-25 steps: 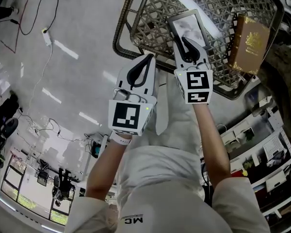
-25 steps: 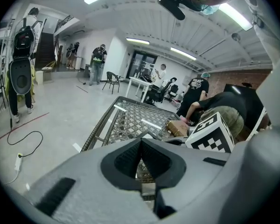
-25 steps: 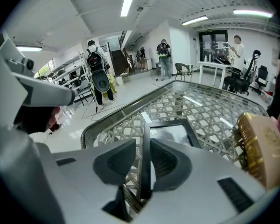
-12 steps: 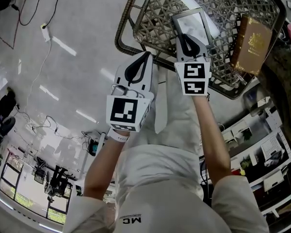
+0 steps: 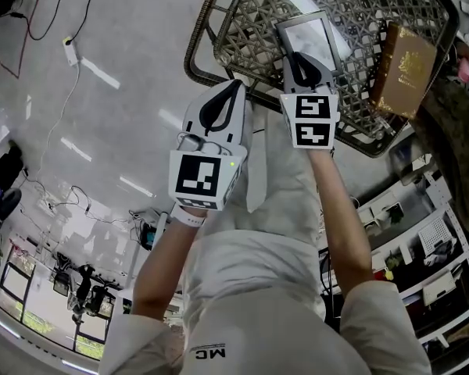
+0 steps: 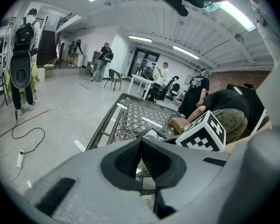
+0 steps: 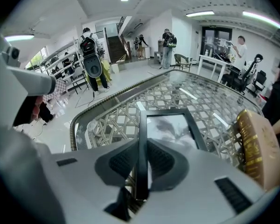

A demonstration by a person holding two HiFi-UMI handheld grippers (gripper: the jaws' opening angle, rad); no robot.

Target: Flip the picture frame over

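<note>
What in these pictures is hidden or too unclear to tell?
Near end of the picture frame: head view, under the right hand-held gripper, whose jaws have just been closing on its rim.
Its back: every view, faces the table.
Gold book lettering: head view, too small.

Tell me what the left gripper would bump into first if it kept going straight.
Probably the near rim of the woven table, just left of the picture frame. The left gripper, jaws shut, points down toward that edge. Depth is unclear, so it might reach the frame's corner.
</note>
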